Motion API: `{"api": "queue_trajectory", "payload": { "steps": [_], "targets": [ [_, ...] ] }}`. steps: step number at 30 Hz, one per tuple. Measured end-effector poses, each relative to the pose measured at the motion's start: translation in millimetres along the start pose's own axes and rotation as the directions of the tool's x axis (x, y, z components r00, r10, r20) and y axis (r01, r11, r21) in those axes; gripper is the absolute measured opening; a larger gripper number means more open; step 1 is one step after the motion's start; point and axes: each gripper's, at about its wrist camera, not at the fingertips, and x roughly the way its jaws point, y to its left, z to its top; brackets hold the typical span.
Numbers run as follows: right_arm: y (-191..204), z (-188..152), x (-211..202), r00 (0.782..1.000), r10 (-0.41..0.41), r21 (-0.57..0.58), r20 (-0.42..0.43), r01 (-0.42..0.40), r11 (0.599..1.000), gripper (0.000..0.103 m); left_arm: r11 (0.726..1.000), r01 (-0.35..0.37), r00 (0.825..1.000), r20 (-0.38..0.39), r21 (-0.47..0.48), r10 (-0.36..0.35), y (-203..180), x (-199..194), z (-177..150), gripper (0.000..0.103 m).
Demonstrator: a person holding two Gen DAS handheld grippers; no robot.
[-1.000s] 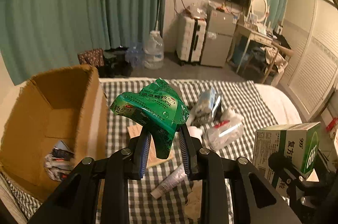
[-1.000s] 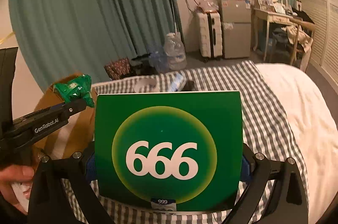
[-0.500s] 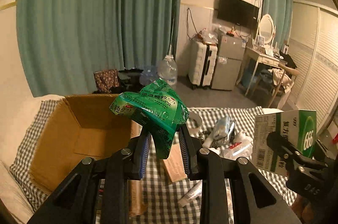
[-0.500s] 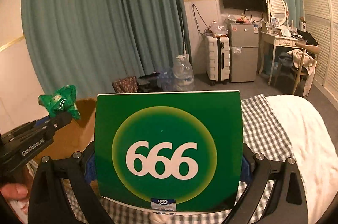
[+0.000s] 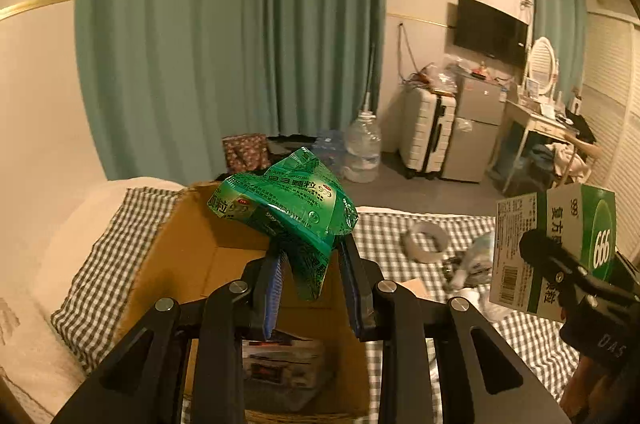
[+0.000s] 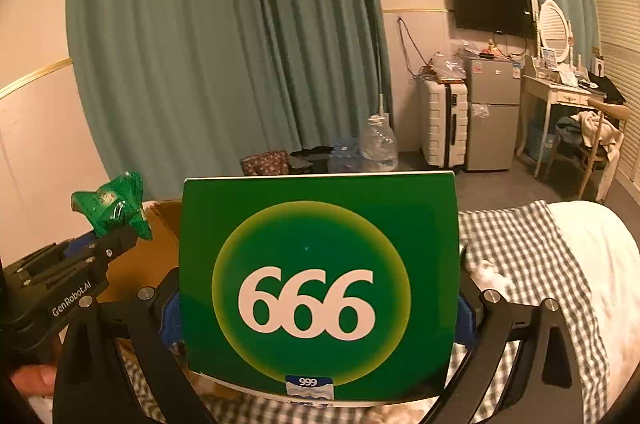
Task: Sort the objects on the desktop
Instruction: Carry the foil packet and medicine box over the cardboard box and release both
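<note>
- The cardboard box stands open at the left edge of the checked bed cover. Its mouth now lies straight under the left gripper; a second ago it sat off to the left of the view. Some packets lie on its floor.
- The left gripper has its jaws clenched on the lower tip of a crumpled green sachet, which stands up above the box's far wall. The grip looks unchanged.
- More of the curtain and wall shows than before, and less of the cover: both views have tipped upward.
- A roll of tape and a few wrappers lie on the cover's middle, right of the box.
- The right gripper is grasping a green medicine carton by its sides, the "666" face toward its camera. In the left view the carton now hangs higher, above the cover's right part.
</note>
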Motion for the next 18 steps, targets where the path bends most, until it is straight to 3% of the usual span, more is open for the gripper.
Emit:
{"api": "queue_trajectory", "payload": {
  "steps": [8, 18],
  "targets": [
    [49, -2, 17, 0.998, 0.061, -0.053, -0.028, -0.062, 0.997, 0.098, 0.998, -0.052, 0.998, -0.020, -0.047, 0.052, 47, 9, -9, 0.027],
    [94, -12, 36, 0.994, 0.097, -0.104, -0.055, -0.102, 0.989, 0.098, 0.994, -0.094, 0.993, -0.073, -0.058, 0.090, 75, 21, -19, 0.027]
  ]
}}
